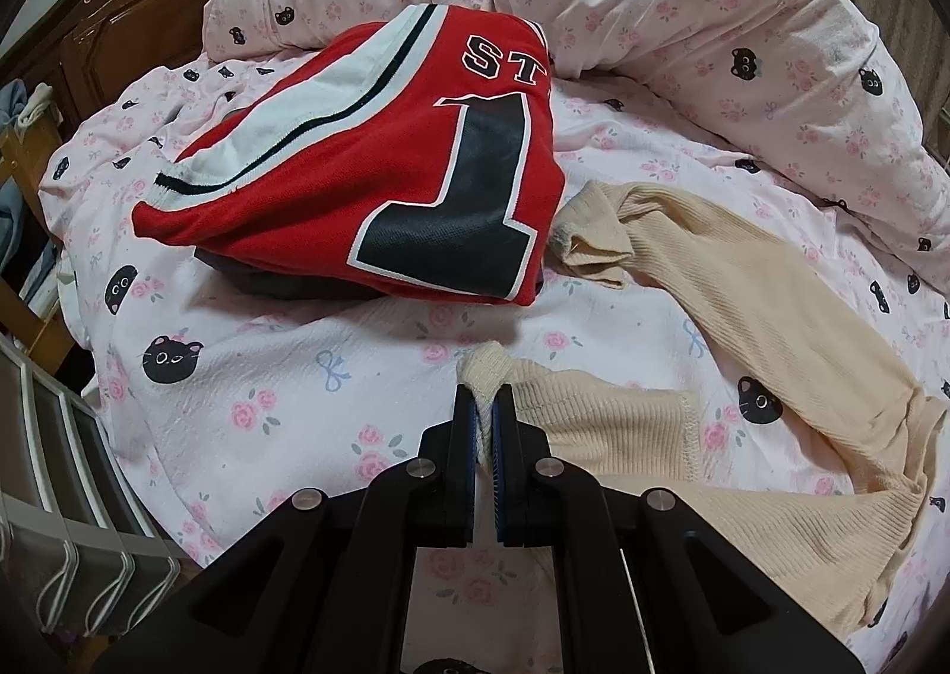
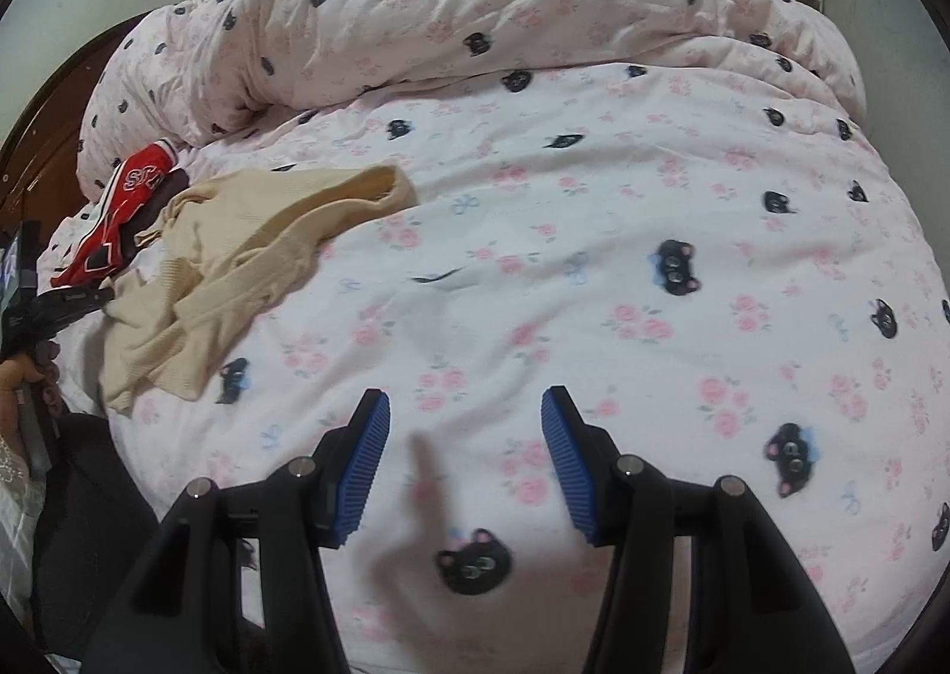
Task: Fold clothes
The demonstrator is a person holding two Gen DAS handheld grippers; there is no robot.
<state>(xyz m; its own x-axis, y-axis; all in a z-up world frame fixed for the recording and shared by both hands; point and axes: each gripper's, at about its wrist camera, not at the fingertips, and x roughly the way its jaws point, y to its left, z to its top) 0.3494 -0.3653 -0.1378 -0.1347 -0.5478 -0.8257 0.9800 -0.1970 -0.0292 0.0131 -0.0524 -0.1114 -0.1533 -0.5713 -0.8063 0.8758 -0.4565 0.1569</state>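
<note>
A: Two grippers over a bed. The left gripper (image 1: 485, 407), low centre of its frame, has both pads pinched on a bunched edge of the cream knit (image 1: 742, 424), perhaps a cuff or hem corner.

B: And the right gripper (image 2: 466, 413)?

A: Fingers spread wide, nothing between them, above bare sheet (image 2: 594, 258), well apart from the knit (image 2: 237, 270) at left of its frame.

B: Which step is this?

A: Likely spreading the garment flat before the first fold. The next move probably calls for the free gripper to take an opposite edge and pull it taut.

B: How does it lie?

A: Crumpled, a long sleeve running from lower right toward frame centre, ending just beside the folded red jersey (image 1: 368, 175) at upper left.
</note>
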